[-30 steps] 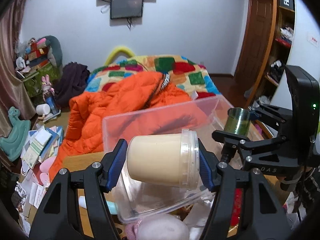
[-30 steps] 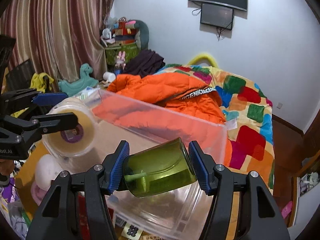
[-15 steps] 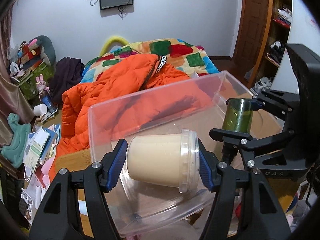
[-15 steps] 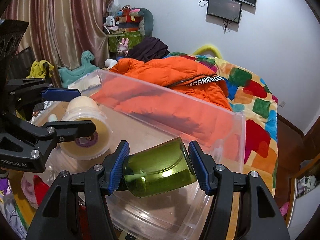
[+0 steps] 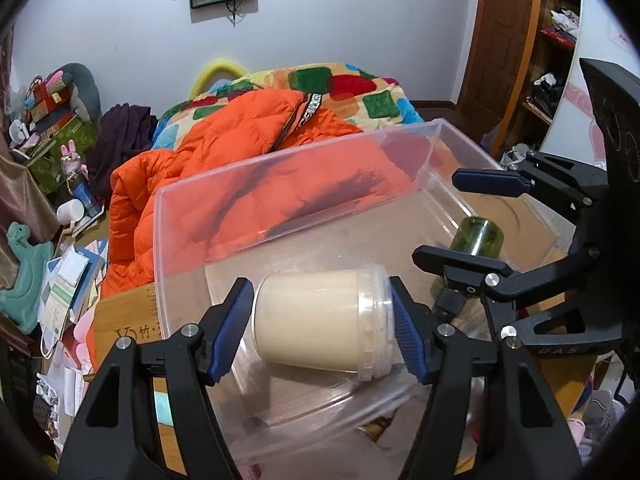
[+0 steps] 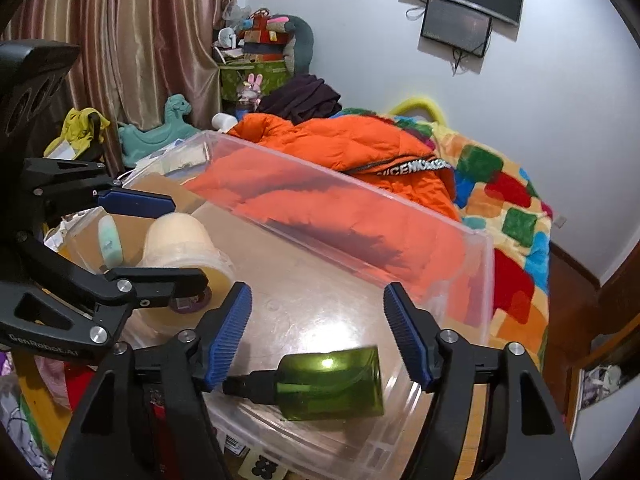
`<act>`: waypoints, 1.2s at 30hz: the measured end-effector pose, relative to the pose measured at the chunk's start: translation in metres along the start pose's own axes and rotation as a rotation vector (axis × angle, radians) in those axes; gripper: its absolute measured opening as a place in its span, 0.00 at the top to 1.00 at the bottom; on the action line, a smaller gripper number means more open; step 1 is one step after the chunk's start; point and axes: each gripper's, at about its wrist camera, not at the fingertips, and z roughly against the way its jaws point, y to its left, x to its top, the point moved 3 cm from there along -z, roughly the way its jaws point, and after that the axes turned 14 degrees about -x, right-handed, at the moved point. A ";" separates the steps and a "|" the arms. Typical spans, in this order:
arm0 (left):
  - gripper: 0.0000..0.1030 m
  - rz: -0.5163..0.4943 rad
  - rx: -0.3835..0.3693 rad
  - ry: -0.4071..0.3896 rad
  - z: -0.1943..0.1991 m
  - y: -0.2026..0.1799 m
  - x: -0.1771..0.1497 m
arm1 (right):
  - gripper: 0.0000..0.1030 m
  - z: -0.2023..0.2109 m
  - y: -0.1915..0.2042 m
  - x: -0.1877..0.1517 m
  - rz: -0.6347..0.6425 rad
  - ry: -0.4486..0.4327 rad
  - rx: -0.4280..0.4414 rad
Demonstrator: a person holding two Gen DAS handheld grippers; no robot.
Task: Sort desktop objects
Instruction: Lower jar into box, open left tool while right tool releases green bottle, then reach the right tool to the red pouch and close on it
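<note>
A clear plastic bin [image 5: 280, 168] [image 6: 486, 280] stands on the desk. My left gripper [image 5: 322, 328] is shut on a cream jar with a clear lid [image 5: 320, 324], held sideways low inside the bin; the jar also shows in the right wrist view [image 6: 180, 240]. My right gripper [image 6: 318, 334] is open, its jaws wide apart above a green bottle with a black cap [image 6: 332, 384] that lies on the bin floor, apart from both jaws. The bottle also shows in the left wrist view [image 5: 478, 238], below the right gripper [image 5: 472, 220].
An orange jacket [image 5: 248, 148] and a patchwork blanket [image 5: 352, 88] lie on the bed behind the bin. Papers and toys [image 5: 60, 280] crowd the left side. A wooden board [image 5: 124, 324] lies under the bin. Curtains [image 6: 132, 40] hang at the left.
Both grippers went down into the bin. My right gripper opened and the green bottle dropped onto the bin floor. My left gripper still holds the jar.
</note>
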 end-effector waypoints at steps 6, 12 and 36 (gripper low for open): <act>0.28 -0.066 0.067 -0.094 0.031 -0.013 0.011 | 0.26 0.019 -0.014 0.006 -0.038 -0.052 -0.050; 0.19 -0.076 0.084 -0.162 0.064 -0.020 0.015 | 0.23 0.052 -0.027 0.015 -0.077 -0.116 -0.062; 0.08 -0.077 0.168 -0.198 0.124 -0.020 -0.053 | 0.16 0.111 -0.009 -0.026 -0.121 -0.104 0.013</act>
